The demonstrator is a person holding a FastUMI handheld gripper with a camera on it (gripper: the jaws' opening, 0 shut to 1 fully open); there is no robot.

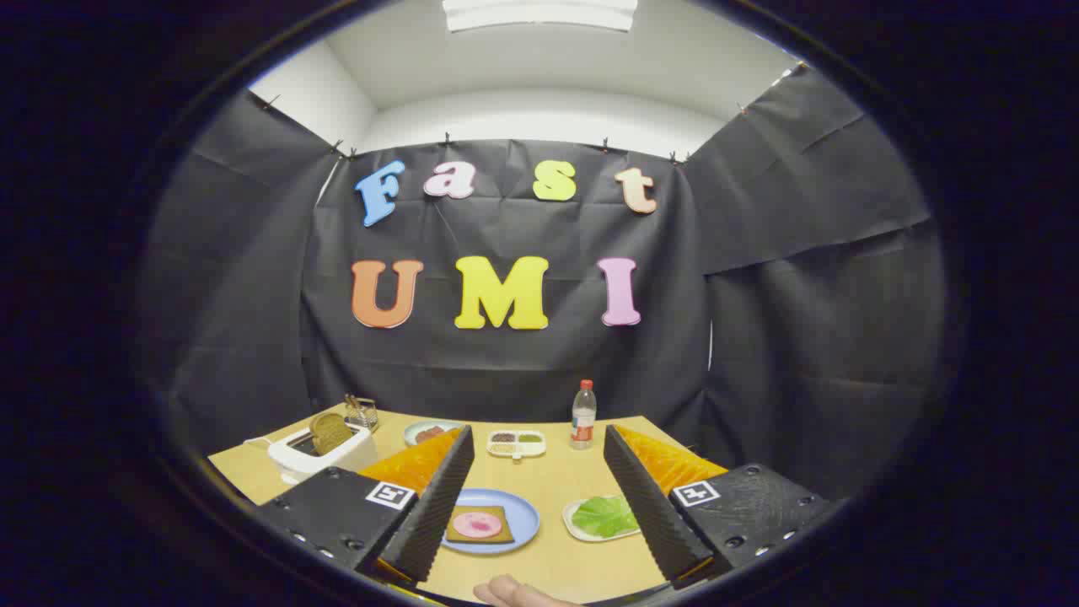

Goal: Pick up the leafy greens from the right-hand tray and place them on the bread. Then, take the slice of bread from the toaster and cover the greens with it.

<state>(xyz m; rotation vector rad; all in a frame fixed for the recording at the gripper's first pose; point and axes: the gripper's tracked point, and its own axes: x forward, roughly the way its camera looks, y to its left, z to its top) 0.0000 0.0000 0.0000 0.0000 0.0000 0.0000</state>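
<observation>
tool (534,472) | ridged wedge fingers | square marker tags | screwed mounts

Water bottle (582,413) at table's (548,480) far edge, divided condiment dish (516,443) beside.

Jaws spread wide above the desk (548,480), holding nothing.

The gripper (536,497) hangs over the near edge with both fingers apart. Between them lies a blue plate (524,524) carrying a slice of bread (459,531) topped with a pink round of meat (477,523). Just beside the right finger, a small white tray (577,529) holds the leafy greens (605,515). Beyond the left finger stands a white toaster (316,451) with a toasted slice (330,431) sticking up from its slot. Farther back sit a divided dish (516,443), a small plate (426,432) and a bottle (582,414). A fingertip (514,592) shows at the desk's near edge.
</observation>
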